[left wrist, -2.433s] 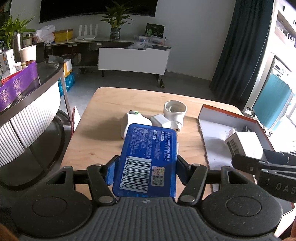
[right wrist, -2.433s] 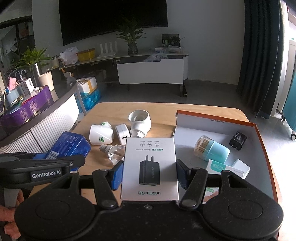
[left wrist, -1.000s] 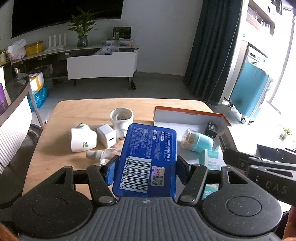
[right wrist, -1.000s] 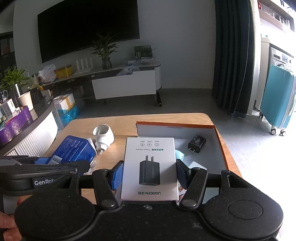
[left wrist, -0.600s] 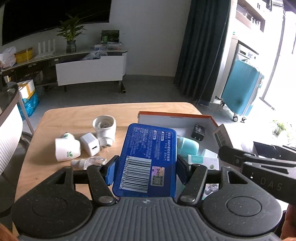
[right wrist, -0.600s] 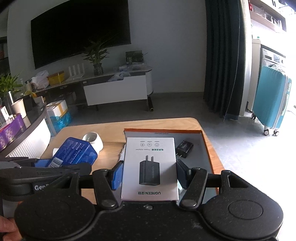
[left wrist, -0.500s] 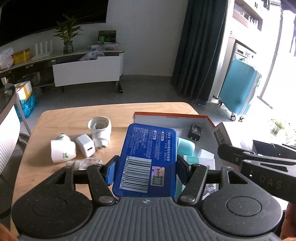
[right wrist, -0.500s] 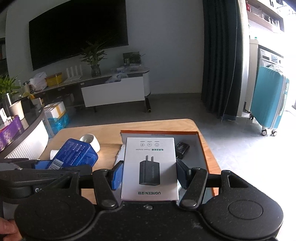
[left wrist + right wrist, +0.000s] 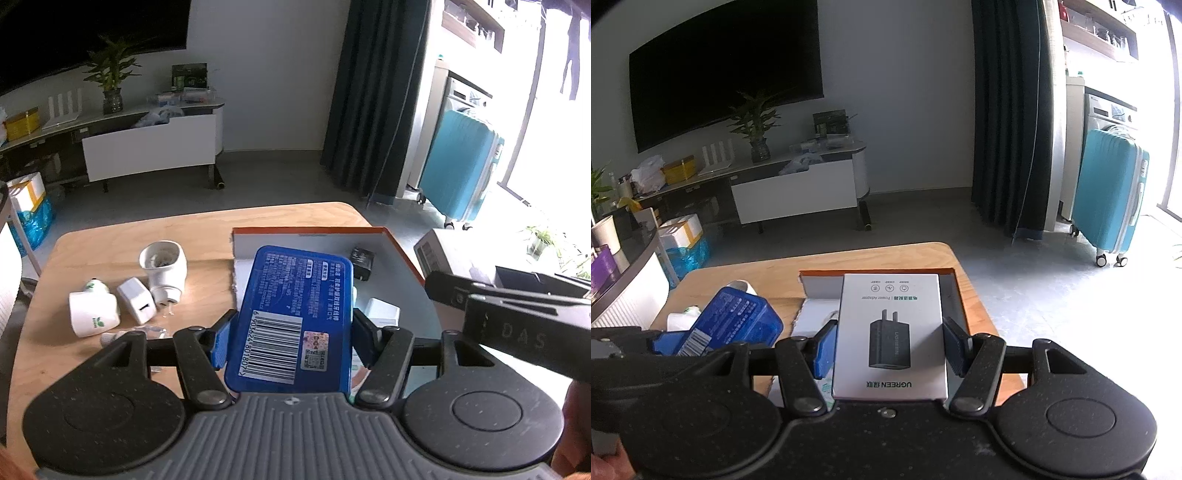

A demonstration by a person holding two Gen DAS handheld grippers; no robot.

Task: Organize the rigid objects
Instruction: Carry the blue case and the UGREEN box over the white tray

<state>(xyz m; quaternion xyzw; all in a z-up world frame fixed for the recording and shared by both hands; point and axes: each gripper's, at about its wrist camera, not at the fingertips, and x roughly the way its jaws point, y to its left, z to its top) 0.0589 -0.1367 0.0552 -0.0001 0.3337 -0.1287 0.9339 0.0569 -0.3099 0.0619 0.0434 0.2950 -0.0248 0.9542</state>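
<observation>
Left gripper [image 9: 290, 345]: blue pads clamp the long sides of a flat blue plastic case with a barcode label [image 9: 295, 317], held above the near part of the box.
Right gripper [image 9: 889, 349]: pads pressed on both sides of a white cardboard power-adapter carton with a black plug printed on it [image 9: 890, 332], also over the box.
Surface: rounded light wooden table [image 9: 110, 236].
Box: shallow white cardboard box with orange rim [image 9: 400, 251] on the table's right part; a small black charger [image 9: 362, 257] lies at its far end, white packets nearer.
Loose items: left of the box, a white cup-shaped plug-in holder [image 9: 164, 267], a white cube adapter [image 9: 136, 304], a white bottle with green logo [image 9: 93, 314], close together.
Floor: grey, beyond the table.
Far right: teal hard-shell suitcase [image 9: 1108, 199], dark curtain [image 9: 1008, 110].
Back wall: white low cabinet [image 9: 798, 194], potted plant [image 9: 755, 127], large black screen [image 9: 724, 70].
</observation>
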